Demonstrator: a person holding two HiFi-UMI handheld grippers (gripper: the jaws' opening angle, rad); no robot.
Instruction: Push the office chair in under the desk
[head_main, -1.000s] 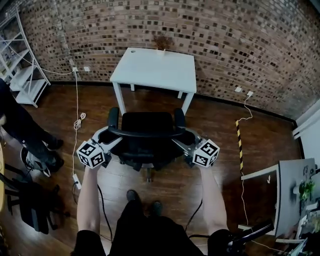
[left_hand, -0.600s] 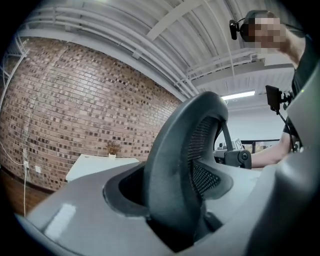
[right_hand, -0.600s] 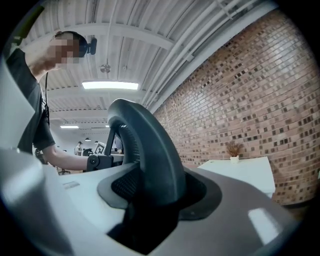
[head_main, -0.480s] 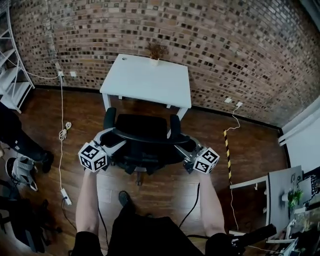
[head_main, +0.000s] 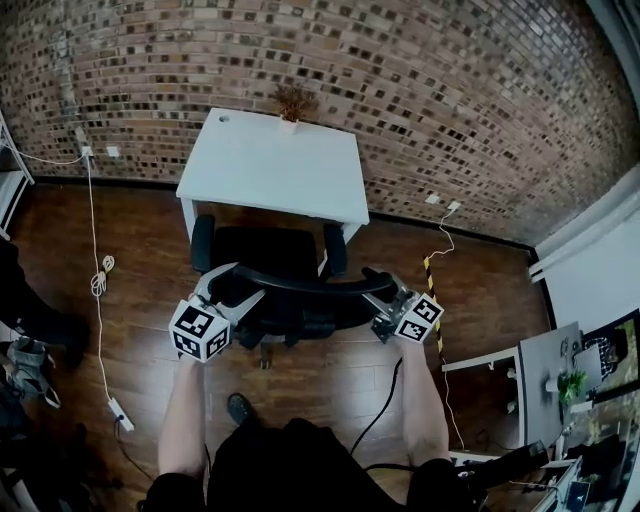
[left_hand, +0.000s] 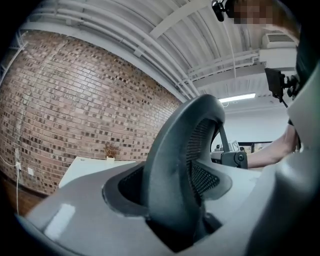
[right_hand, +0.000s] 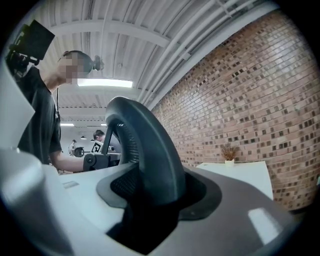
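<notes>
The black office chair (head_main: 268, 262) stands in front of the white desk (head_main: 270, 165), its seat front and armrests at the desk's near edge. My left gripper (head_main: 228, 290) is shut on the left end of the curved backrest rim (head_main: 300, 284). In the left gripper view the mesh backrest (left_hand: 172, 150) fills the gap between the jaws. My right gripper (head_main: 381, 296) holds the rim's right end. Its jaws are opening, with the backrest (right_hand: 145, 150) still wedged between them. A small dried plant (head_main: 292, 103) sits at the desk's back edge.
A brick wall (head_main: 450, 90) runs behind the desk. A white cable and power strip (head_main: 115, 412) lie on the wood floor at left. Yellow-black tape (head_main: 432, 290) marks the floor at right. A grey desk (head_main: 545, 380) stands at far right, and a person's shoe (head_main: 20, 360) shows at far left.
The chair has rolled forward toward the desk, with both grippers following on the backrest. Its seat front has come up to the desk's edge.
</notes>
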